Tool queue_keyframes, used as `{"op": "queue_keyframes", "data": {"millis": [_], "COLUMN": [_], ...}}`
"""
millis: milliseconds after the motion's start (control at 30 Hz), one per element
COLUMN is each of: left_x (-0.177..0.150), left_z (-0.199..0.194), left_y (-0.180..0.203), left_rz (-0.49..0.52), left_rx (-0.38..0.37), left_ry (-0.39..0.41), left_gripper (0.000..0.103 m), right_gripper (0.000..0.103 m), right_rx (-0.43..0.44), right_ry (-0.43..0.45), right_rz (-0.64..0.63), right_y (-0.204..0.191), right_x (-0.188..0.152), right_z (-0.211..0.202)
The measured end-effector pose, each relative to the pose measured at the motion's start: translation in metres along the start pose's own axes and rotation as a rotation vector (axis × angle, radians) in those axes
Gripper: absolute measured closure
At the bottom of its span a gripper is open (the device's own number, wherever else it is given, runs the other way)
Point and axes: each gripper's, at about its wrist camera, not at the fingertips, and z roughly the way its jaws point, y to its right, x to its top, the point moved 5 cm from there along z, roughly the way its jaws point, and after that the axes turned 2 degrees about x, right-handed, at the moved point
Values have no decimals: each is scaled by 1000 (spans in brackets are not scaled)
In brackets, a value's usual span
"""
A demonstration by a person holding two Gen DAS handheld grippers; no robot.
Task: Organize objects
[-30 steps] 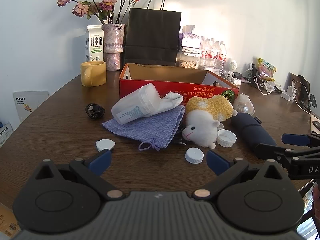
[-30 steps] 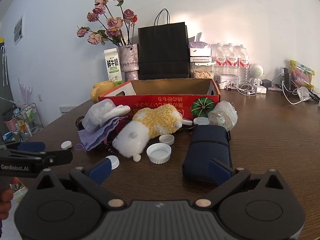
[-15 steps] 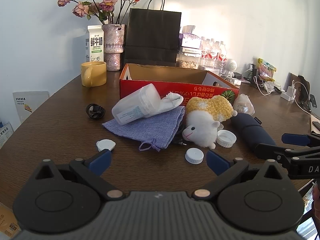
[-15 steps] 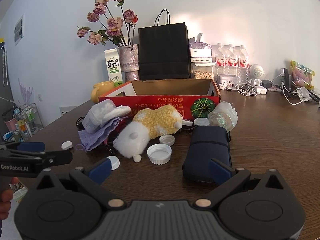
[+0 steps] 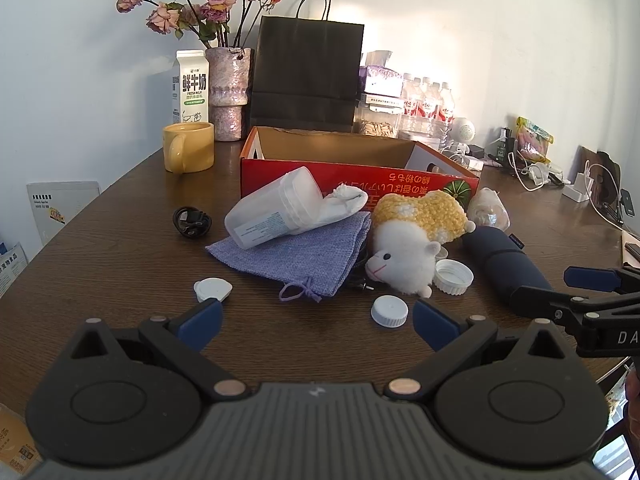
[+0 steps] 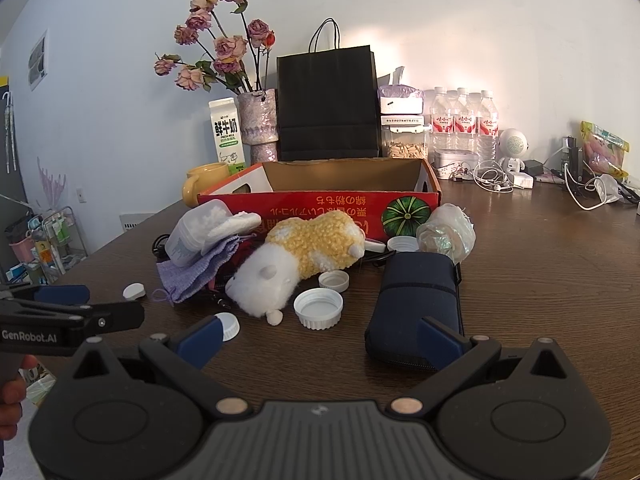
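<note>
A heap lies before an open red cardboard box [image 5: 360, 178] [image 6: 320, 204]: a plush sheep [image 5: 412, 240] [image 6: 296, 256], a clear plastic jar [image 5: 272, 208] [image 6: 196, 230] on a lilac pouch [image 5: 304, 256], a navy case [image 5: 504, 264] [image 6: 420, 296], a crumpled plastic bag [image 6: 446, 232] and loose white caps [image 5: 389, 311] [image 6: 319, 307]. My left gripper [image 5: 316, 322] stands open near the table's front, a cap just inside its right finger. My right gripper [image 6: 320, 338] is open too, its right finger over the navy case's near end.
A yellow mug [image 5: 188, 152], milk carton [image 5: 191, 86], flower vase [image 5: 228, 92] and black paper bag [image 5: 308, 76] stand behind the box. Water bottles [image 6: 464, 124], chargers and cables crowd the back right. A coiled black cable [image 5: 192, 222] lies left of the heap.
</note>
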Motion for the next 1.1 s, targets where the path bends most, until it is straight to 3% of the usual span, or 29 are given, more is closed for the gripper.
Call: {"op": "queue_keyframes", "data": {"millis": [1100], "left_x": [0], "left_z": [-1], "left_y": [-1], "left_rz": [-1], "left_rx": [0], "left_ry": [-1], "left_gripper": [0], "right_gripper": [0], "right_rx": [-2], "right_ry": [3], "right_rz": [3], "right_y": [0], "right_x": [1], "right_z": [-2]}}
